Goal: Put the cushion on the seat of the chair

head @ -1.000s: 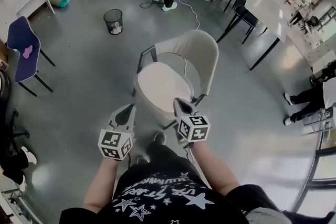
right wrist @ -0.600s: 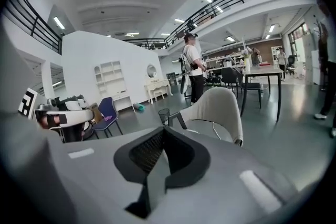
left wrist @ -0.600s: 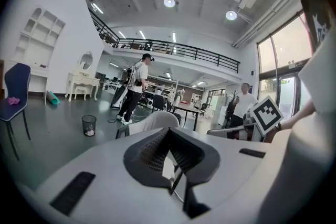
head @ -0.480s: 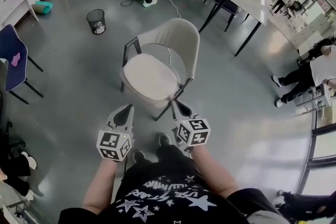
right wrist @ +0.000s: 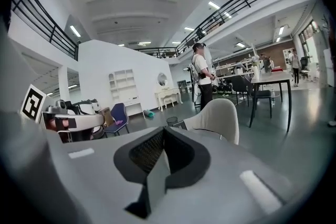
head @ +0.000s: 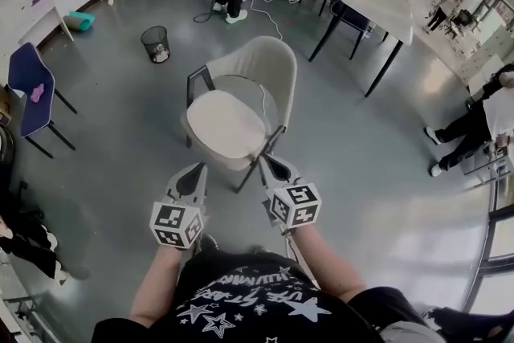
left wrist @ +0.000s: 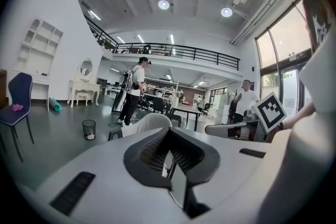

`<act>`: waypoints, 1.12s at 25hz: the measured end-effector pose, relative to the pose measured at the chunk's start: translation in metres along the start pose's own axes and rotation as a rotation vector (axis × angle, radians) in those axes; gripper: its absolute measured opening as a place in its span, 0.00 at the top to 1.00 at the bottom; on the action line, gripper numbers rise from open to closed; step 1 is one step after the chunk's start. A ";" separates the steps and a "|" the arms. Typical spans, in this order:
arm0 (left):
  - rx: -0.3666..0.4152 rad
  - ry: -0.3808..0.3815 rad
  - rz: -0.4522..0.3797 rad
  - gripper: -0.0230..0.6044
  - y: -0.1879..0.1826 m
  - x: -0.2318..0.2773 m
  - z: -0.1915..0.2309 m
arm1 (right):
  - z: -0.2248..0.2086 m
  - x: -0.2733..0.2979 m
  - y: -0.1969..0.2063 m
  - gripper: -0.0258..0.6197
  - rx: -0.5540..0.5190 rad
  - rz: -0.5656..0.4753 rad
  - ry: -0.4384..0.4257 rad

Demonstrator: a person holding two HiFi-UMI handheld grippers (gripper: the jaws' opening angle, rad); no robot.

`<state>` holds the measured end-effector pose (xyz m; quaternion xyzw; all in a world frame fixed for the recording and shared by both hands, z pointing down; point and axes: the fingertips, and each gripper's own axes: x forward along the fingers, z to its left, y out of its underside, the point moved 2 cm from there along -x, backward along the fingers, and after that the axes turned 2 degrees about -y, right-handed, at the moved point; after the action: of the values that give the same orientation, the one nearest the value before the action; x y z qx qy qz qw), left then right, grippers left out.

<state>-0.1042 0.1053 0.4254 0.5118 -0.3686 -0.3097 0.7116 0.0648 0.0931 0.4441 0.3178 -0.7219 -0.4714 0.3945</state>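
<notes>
head view: cushion flat on chair seat (backrest upper-right).

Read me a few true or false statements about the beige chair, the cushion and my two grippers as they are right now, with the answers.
1. The cushion lies on the seat of the beige chair. True.
2. The right gripper holds the cushion. False: its fingers are shut on nothing.
3. A wastebasket stands on the floor beyond the beige chair. True.
4. The blue chair has a bare seat. False: a small purple thing lies on it.
5. The left gripper grips the beige chair's armrest. False: it is empty, on the near side of the chair.
</notes>
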 end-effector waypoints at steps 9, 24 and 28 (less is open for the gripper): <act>0.022 -0.046 -0.015 0.95 0.006 -0.002 -0.072 | -0.027 -0.049 -0.004 0.96 -0.013 -0.032 -0.109; 0.014 -0.167 -0.054 0.95 0.019 -0.035 -0.124 | -0.043 -0.107 0.016 0.96 -0.009 -0.020 -0.174; 0.013 -0.178 -0.069 0.95 0.013 -0.036 -0.129 | -0.041 -0.109 0.011 0.96 -0.021 -0.028 -0.186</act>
<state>-0.0144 0.2024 0.4037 0.4991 -0.4145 -0.3757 0.6618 0.1522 0.1696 0.4346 0.2785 -0.7459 -0.5121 0.3223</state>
